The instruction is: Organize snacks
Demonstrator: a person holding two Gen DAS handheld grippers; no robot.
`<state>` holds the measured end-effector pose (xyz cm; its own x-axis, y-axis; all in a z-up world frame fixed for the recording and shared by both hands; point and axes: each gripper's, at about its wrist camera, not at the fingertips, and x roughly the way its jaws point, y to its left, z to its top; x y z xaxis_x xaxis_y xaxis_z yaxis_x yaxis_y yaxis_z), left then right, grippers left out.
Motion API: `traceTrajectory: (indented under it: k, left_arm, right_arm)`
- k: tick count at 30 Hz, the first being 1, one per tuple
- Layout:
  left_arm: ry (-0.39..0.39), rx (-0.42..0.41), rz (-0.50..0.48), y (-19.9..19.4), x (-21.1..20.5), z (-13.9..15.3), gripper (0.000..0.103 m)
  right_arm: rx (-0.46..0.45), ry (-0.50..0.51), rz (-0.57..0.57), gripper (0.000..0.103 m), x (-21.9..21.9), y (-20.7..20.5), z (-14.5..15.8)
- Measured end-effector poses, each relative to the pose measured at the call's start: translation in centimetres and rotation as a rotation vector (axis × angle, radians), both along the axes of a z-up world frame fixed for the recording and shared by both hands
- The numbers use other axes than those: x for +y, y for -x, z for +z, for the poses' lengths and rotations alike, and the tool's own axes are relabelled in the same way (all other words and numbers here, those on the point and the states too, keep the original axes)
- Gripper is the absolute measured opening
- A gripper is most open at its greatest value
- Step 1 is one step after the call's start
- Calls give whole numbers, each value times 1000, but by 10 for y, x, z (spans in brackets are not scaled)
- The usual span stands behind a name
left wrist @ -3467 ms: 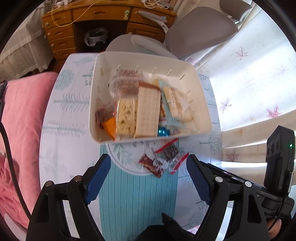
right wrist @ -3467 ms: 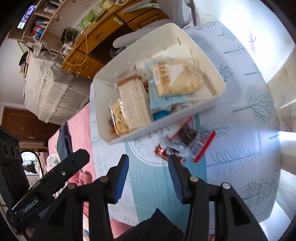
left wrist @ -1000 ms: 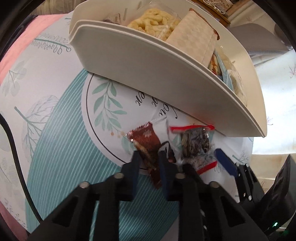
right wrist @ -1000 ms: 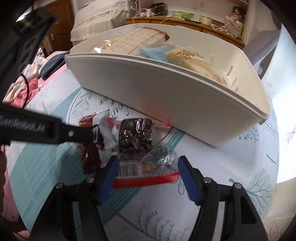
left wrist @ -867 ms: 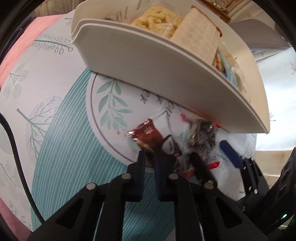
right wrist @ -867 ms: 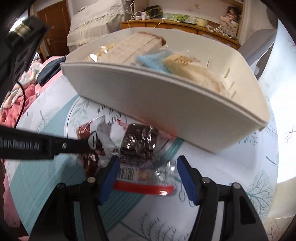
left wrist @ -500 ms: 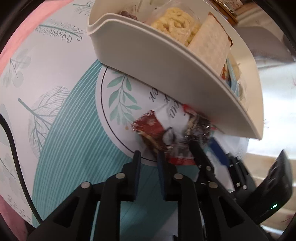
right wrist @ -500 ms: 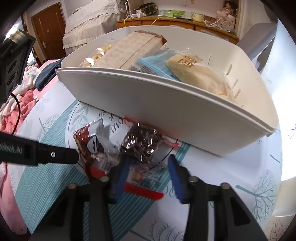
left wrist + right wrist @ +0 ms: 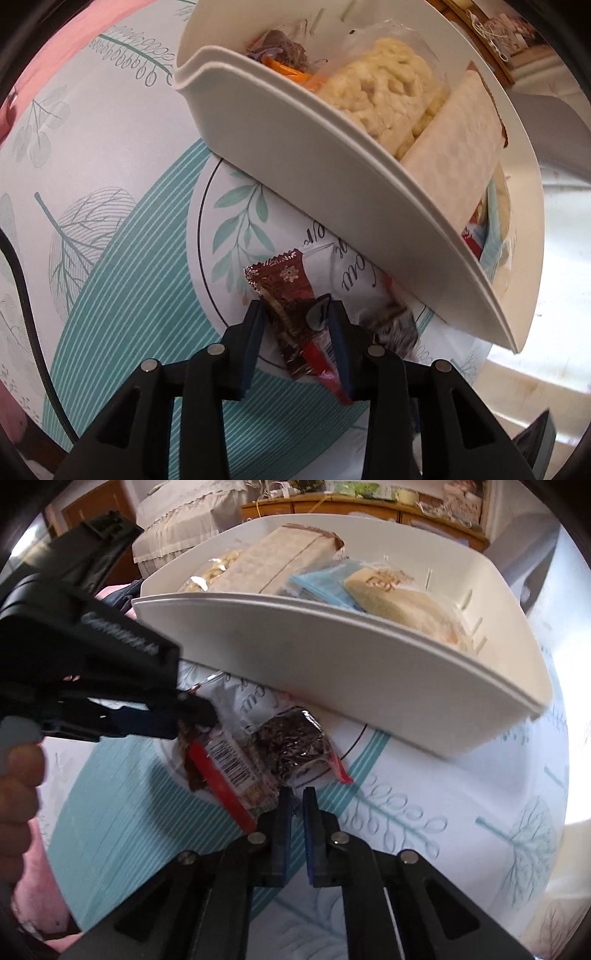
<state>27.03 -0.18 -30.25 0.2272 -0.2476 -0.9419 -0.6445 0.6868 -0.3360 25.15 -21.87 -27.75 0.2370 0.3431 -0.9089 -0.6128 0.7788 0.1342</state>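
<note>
A white bin (image 9: pixel 332 155) (image 9: pixel 332 657) holds several snack packs. Before it, on the patterned tablecloth, lie two small packs. My left gripper (image 9: pixel 295 314) is shut on the dark red foil snack packet (image 9: pixel 288 291), which is lifted slightly. In the right wrist view the left gripper (image 9: pixel 199 716) comes in from the left. My right gripper (image 9: pixel 297 794) is shut on the edge of the clear red-trimmed packet of dark snack (image 9: pixel 291 749), also seen at the left gripper's right (image 9: pixel 395 328).
The round table's teal and white cloth (image 9: pixel 110 258) (image 9: pixel 443 830) reaches around the bin. A pink bed cover (image 9: pixel 92 22) lies beyond the table's left edge. A wooden dresser (image 9: pixel 351 506) and a grey chair (image 9: pixel 554 140) stand behind the bin.
Both grippers came down from above the table to the two packets. The left one closed on the red foil packet, the right one closed on the clear packet, and both packets shifted and lifted.
</note>
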Motion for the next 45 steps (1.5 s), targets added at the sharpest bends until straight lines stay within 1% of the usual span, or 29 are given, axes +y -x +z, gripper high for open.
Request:
traceTrajectory:
  k: [5,9,13,15,19,22,25,28,29,34,36,37,39,41,45]
  left_arm:
    - [-8,-4,20,-3,2,1,33]
    - [2,-20,37,-5,-6,-2,27]
    - [14,-25,34,-1,-1,0,17]
    - [26,-12,22,2,1,0,16]
    - [38,11,12,7,5,1,12]
    - [42,28,6,11,6,5,9]
    - [42,44,-13,19,7,11,7]
    - [50,68,-36,28,9,17,6]
    - [54,72,-42,35,1,20,6]
    - [57,80,-79,52,1,47,6]
    - [54,67,-92,54,3,63,6]
    - [61,56,-94,59,8,70,6]
    - [93,14,-99,55,13,92,6]
    - [82,-20,-113,52,19,107,6]
    - [41,-91,-154,31,30,143,6]
  right_arm:
    - [42,-23,-5,3,-2,6,10]
    - [52,-45,-16,3,-6,6,24]
    - [66,-64,-40,3,-12,5,36]
    - [69,-88,-49,3,-18,5,43]
    - [63,-126,-51,3,-22,6,61]
    - [48,-170,-48,3,-25,7,80]
    - [21,-222,-38,3,-27,9,103]
    - [-5,-253,-25,3,-24,8,117]
    - [-19,-266,-20,3,-18,9,124]
    - [-60,-306,-9,3,-16,9,142]
    - [-83,-320,-22,3,-16,10,148]
    - [-92,-327,-31,3,-16,9,151]
    - [-116,-347,-58,3,-16,8,160]
    - [-137,-359,-85,3,-17,6,164]
    - [-177,-375,-136,3,-15,-2,170]
